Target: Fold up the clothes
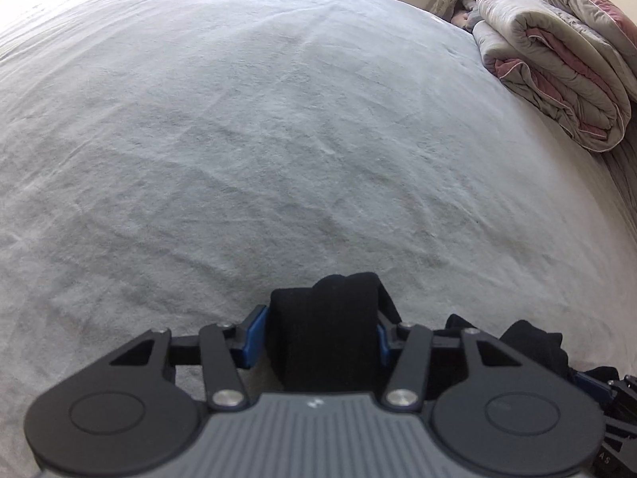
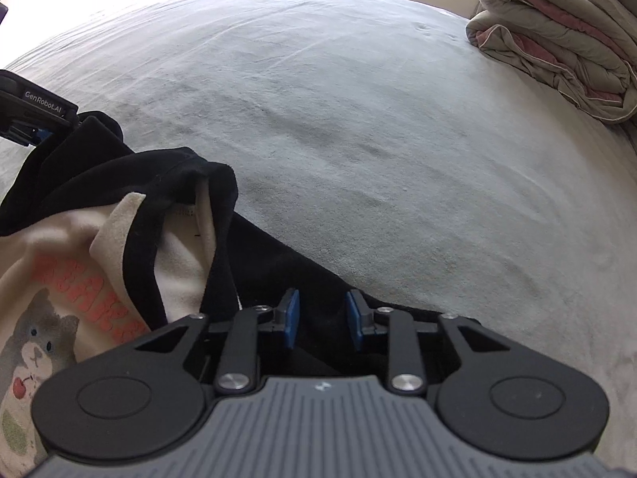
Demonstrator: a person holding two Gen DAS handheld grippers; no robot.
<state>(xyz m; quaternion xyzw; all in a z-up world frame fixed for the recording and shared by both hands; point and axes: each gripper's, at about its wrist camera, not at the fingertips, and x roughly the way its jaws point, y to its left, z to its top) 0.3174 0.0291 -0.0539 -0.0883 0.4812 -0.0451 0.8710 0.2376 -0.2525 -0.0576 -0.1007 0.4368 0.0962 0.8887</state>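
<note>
Presently, black-trimmed cream fleece top (image 2: 119, 239) with bear print and coral lettering lies bunched on grey bedsheet (image 2: 358, 119). Left gripper (image 1: 321, 332) clamped on its black fabric; right gripper (image 2: 321, 320) jaws apart over black fabric.

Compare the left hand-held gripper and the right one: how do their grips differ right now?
The left hand-held gripper has a thick bunch of black fabric filling the space between its blue pads, which press on it. The right hand-held gripper has its pads apart over the black garment's edge, with a visible gap and no pinch. Both point down at the grey bedsheet.
</note>
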